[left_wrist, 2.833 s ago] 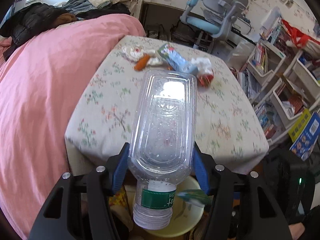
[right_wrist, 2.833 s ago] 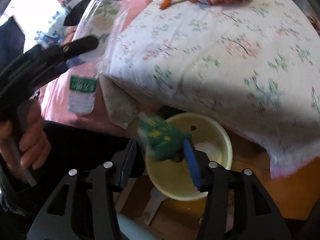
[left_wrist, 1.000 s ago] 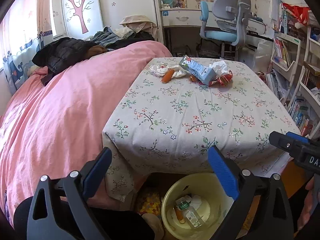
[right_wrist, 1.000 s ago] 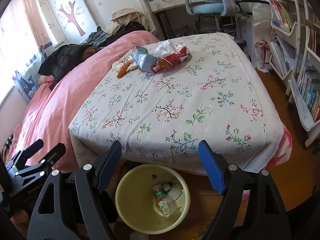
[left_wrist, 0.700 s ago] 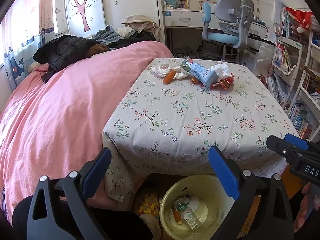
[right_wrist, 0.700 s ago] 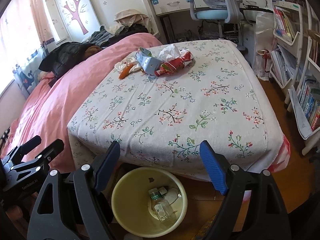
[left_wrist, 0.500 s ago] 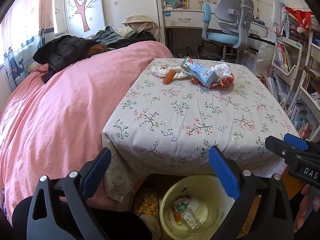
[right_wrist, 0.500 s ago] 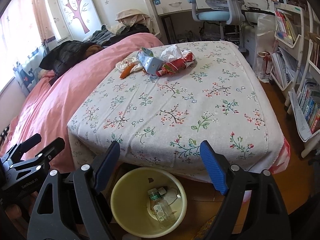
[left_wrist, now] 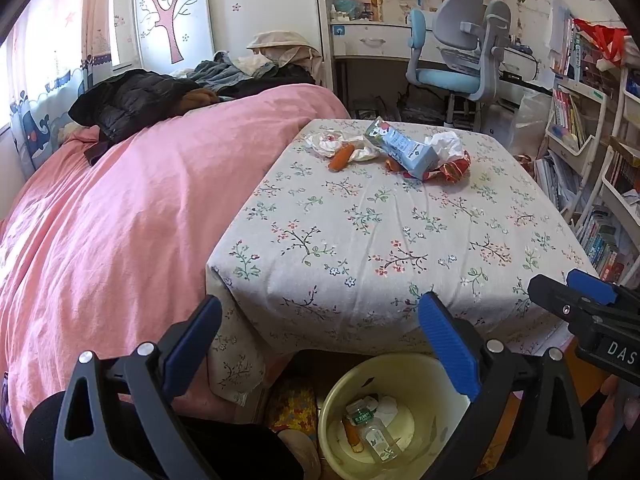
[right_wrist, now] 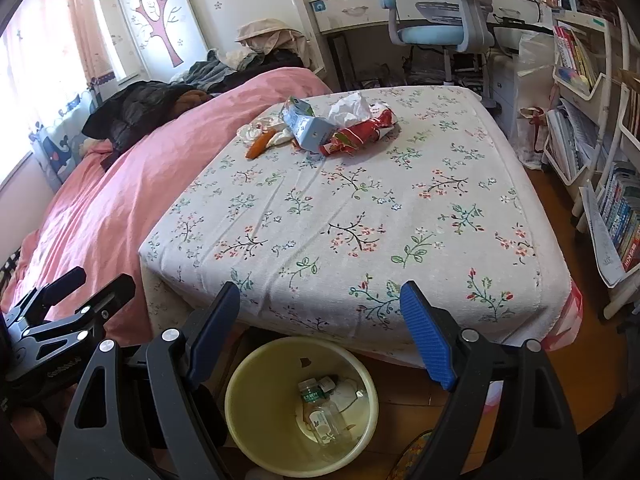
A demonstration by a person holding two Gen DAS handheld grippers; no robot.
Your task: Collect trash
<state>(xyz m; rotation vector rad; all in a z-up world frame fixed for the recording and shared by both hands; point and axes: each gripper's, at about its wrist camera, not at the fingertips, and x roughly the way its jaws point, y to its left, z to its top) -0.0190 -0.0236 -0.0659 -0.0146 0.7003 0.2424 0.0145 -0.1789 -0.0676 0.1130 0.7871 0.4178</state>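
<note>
A yellow bin [left_wrist: 432, 376] [right_wrist: 256, 372] stands on the floor below the near edge of the flowered table [left_wrist: 360, 240] [right_wrist: 360, 220]. A clear plastic bottle [left_wrist: 370, 430] [right_wrist: 324, 416] lies inside it with other scraps. At the table's far side lie a blue carton [left_wrist: 404, 148] [right_wrist: 306, 126], a red wrapper [left_wrist: 452, 170] [right_wrist: 360, 132], a white tissue [left_wrist: 446, 142] [right_wrist: 350, 110] and an orange sausage [left_wrist: 340, 158] [right_wrist: 260, 144]. My left gripper [left_wrist: 320, 328] and right gripper [right_wrist: 320, 312] both hang open above the bin, with nothing between their fingers.
A bed with a pink cover [left_wrist: 120, 200] lies left of the table, with dark clothes [left_wrist: 132, 100] piled on it. A blue desk chair [left_wrist: 460, 60] and a desk stand behind. Bookshelves [right_wrist: 600, 160] line the right side.
2.8 seconds ago the left gripper held the clear bottle and the right a green wrapper over the bin; now both are open, pulled back, and the bottle lies in the bin.
</note>
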